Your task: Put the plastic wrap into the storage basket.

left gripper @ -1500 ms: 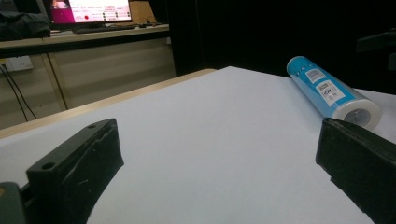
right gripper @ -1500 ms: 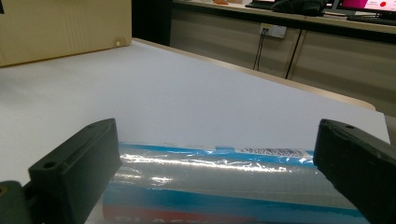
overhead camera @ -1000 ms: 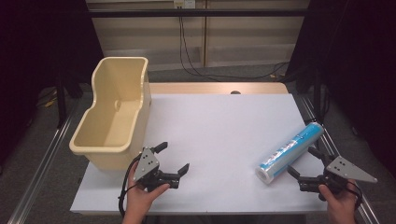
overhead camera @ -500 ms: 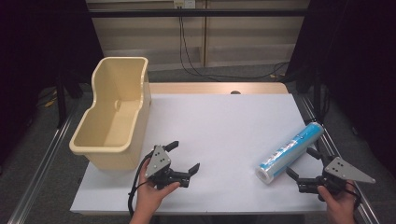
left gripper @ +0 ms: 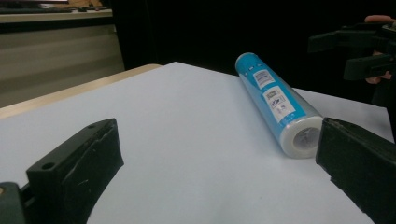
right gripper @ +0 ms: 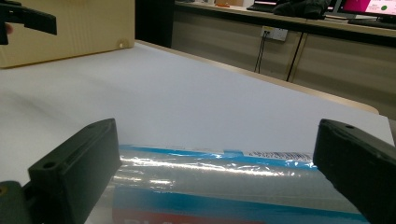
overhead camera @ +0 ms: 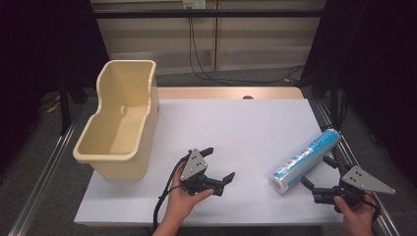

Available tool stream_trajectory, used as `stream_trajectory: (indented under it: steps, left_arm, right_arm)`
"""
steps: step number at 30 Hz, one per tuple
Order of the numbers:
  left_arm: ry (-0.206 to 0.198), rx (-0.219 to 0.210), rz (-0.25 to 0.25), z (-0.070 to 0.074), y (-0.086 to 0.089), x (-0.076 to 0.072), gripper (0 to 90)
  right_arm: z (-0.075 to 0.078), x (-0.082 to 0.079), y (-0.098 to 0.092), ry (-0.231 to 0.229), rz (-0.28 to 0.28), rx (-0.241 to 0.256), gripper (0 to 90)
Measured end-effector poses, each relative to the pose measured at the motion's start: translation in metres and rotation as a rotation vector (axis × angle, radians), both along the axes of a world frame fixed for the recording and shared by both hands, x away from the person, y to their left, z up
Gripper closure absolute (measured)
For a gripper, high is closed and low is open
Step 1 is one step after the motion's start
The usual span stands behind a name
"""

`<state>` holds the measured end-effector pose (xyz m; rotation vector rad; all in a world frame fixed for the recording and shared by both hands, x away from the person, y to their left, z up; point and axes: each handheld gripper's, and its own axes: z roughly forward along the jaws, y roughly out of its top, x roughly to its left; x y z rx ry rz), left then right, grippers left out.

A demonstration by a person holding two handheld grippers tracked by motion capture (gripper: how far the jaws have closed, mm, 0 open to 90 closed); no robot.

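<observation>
A blue plastic-wrapped roll (overhead camera: 307, 160) lies slantwise on the white table (overhead camera: 246, 123) near its right edge. My right gripper (overhead camera: 316, 169) is open at the roll's near end, one jaw on each side of it and not touching. In the right gripper view the roll (right gripper: 233, 186) lies low between the spread jaws of the right gripper (right gripper: 215, 158). My left gripper (overhead camera: 220, 162) is open and holds nothing at the front middle of the table, pointing right. Its own view has the left gripper (left gripper: 217, 163) facing the roll (left gripper: 273, 100), which lies well ahead.
A beige plastic tub (overhead camera: 118, 123) stands at the table's left side, seen also in the right gripper view as the tub (right gripper: 70, 28). The other hand's gripper (left gripper: 359, 51) is at the upper right. Cables hang behind the table's far wooden edge (overhead camera: 226, 92).
My left gripper has moved right, from beside the tub toward the table's front middle, and turned toward the roll. The right gripper and the roll have stayed put.
</observation>
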<state>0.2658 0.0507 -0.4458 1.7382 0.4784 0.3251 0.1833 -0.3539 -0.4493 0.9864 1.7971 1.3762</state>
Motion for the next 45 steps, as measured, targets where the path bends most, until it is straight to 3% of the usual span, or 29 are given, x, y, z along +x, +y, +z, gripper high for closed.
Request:
stream_trajectory:
  steps: [6,8,15,24,34,45]
  left_arm:
    - [0.025,0.02,-0.059,-0.002,-0.031,0.001,0.0]
    - [0.058,0.031,-0.1,-0.006,-0.051,0.0,0.0]
    - [0.115,0.074,-0.123,-0.012,-0.084,0.003,0.0]
    - [0.14,0.132,-0.137,-0.015,-0.107,0.005,0.0]
    - [0.148,0.149,-0.162,-0.015,-0.127,0.003,0.0]
    - [0.2,0.2,-0.189,-0.018,-0.151,0.001,1.2]
  right_arm:
    - [0.0,0.002,-0.002,0.002,-0.001,0.002,0.0]
    - [0.0,0.002,-0.003,-0.002,0.0,-0.001,0.0]
    - [0.001,0.003,-0.002,-0.01,0.002,0.002,0.1]
    - [0.002,0.005,-0.003,-0.016,0.003,0.001,0.1]
    - [0.004,0.005,-0.007,-0.021,-0.007,0.008,0.1]
    - [0.007,0.002,-0.005,-0.033,-0.009,-0.015,0.1]
